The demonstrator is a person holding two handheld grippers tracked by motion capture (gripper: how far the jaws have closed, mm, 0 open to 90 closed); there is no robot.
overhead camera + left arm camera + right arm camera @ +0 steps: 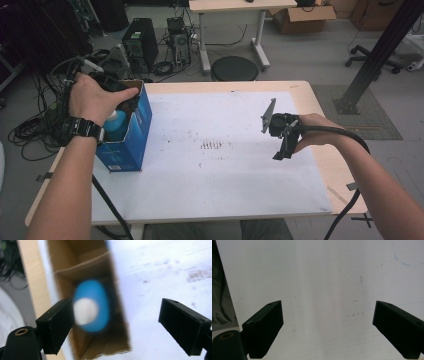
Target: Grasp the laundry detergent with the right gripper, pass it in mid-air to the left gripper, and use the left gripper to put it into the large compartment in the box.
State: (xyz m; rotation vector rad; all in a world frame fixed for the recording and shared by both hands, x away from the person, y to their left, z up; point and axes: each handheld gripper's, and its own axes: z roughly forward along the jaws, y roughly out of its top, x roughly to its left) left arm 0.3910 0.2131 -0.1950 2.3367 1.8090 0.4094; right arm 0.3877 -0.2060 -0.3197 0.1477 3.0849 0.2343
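High view: blue bottle (116, 125) stands upright inside open blue carton (131, 142), left-centre of frame, table's (320, 165) left edge.
Left gripper (116, 325) hangs directly over carton mouth, jaws wide, bottle's white cap (85, 311) by one jaw, long axis toward camera. Right gripper (282, 137), jaws wide, empty, right of centre, well apart over white mat (225, 175). Left hand (95, 100) nearer.

no readable text, label or number, blue box (131, 131) print too small to read
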